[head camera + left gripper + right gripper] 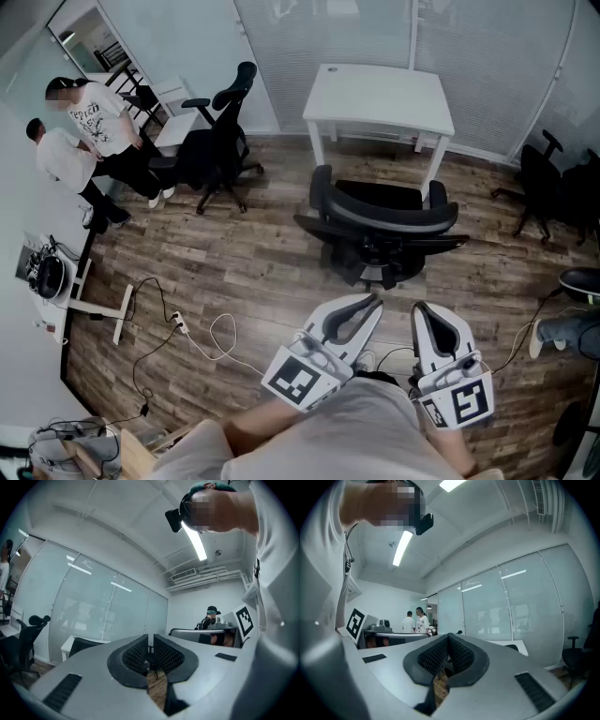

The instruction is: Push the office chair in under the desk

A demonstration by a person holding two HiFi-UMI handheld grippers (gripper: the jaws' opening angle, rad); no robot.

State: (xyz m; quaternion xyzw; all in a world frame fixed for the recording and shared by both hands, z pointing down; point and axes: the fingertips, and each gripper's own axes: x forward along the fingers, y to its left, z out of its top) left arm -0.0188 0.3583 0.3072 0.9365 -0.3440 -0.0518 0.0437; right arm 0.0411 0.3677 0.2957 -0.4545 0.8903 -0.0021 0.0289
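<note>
The black office chair (384,220) stands on the wood floor just in front of the white desk (380,98), its curved backrest toward me and its seat partly under the desk's front edge. Both grippers are held low in front of me, short of the chair and apart from it. My left gripper (375,302) has a thin slit between its pads (136,653) with nothing in it. My right gripper (419,307) is shut and empty, its pads (461,653) meeting at the tip. In the left gripper view the desk (68,645) and chair back (89,645) show small beyond the jaws.
A second black chair (220,131) and two standing people (84,122) are at the far left. More chairs (553,187) stand at the right wall. A white cable with a power strip (178,323) trails over the floor at my left. A shoe (562,330) shows at the right edge.
</note>
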